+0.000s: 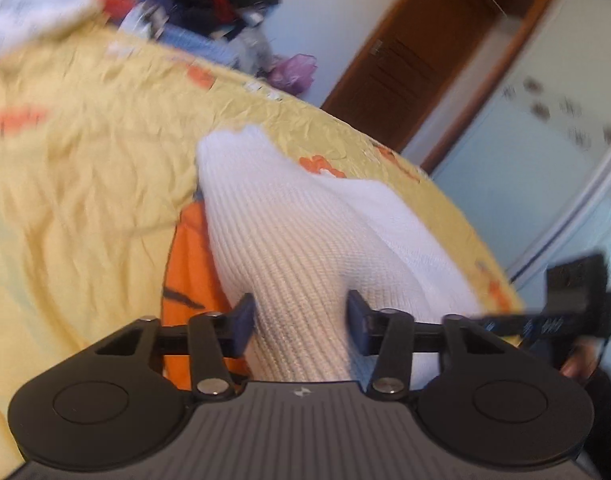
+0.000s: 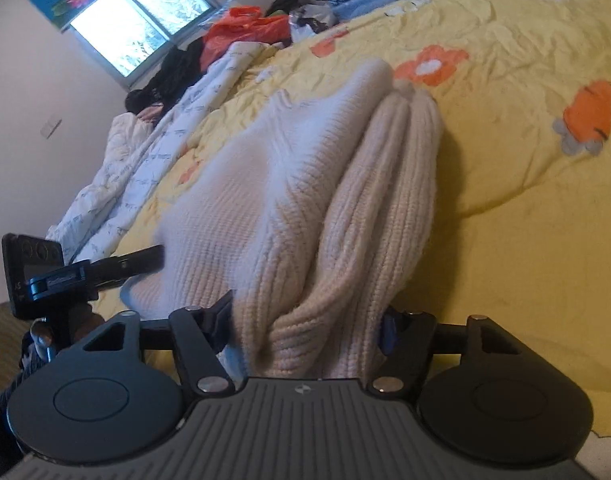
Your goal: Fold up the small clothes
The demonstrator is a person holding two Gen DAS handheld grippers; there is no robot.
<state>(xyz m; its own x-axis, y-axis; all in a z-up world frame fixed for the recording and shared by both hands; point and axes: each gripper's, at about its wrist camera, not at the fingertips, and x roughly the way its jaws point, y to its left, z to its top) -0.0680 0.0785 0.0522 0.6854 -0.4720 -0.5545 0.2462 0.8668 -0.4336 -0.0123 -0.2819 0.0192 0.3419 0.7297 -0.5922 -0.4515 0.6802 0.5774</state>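
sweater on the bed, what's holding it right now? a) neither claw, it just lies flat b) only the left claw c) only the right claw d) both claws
d: in the left wrist view the left claw has the white knit sweater bunched between its fingers, and in the right wrist view the right claw is closed on a thick fold of the same sweater, above the yellow bedspread.

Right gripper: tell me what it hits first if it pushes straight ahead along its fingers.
The right gripper is already clamped on the cream knit sweater, so it meets more of that sweater at once. Beyond the bunched folds lies the yellow floral bedspread; depth past the knit is unclear.
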